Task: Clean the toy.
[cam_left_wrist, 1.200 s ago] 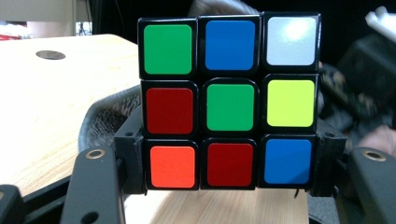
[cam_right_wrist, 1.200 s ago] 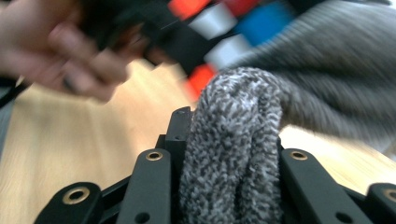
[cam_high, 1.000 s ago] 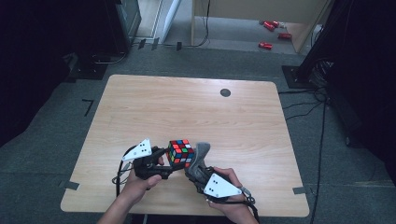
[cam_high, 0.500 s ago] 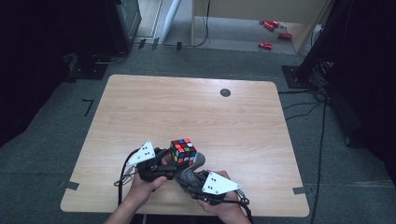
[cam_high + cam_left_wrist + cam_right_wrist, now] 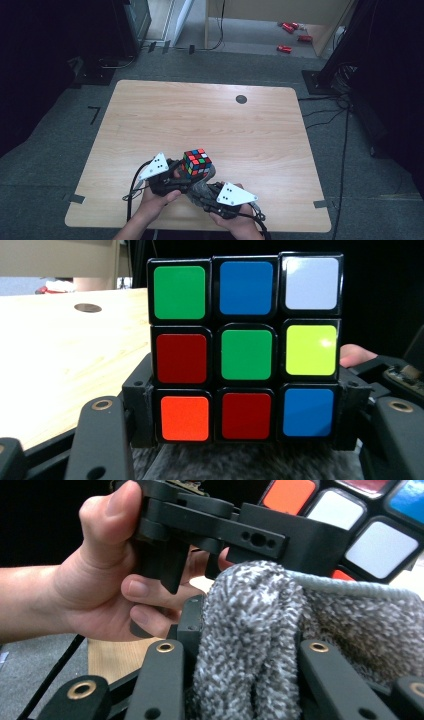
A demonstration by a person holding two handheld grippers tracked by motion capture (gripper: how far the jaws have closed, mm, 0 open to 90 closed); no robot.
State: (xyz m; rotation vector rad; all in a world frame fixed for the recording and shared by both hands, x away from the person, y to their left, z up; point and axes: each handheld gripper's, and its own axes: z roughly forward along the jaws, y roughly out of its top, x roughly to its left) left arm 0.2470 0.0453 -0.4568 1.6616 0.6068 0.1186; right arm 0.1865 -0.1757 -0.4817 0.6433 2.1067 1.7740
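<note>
Where the cloth point(image 5: 280, 645) bunches, the cube point(image 5: 380, 530) hides – corner cut off.

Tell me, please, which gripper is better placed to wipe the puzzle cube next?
The right gripper: it grips the grey cloth against the Rubik's cube, which the left gripper clamps steady.

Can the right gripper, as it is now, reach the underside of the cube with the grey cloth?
Probably yes. The right gripper holds the grey cloth right beneath the cube, which the left gripper grips by its sides; nothing lies between.
</note>
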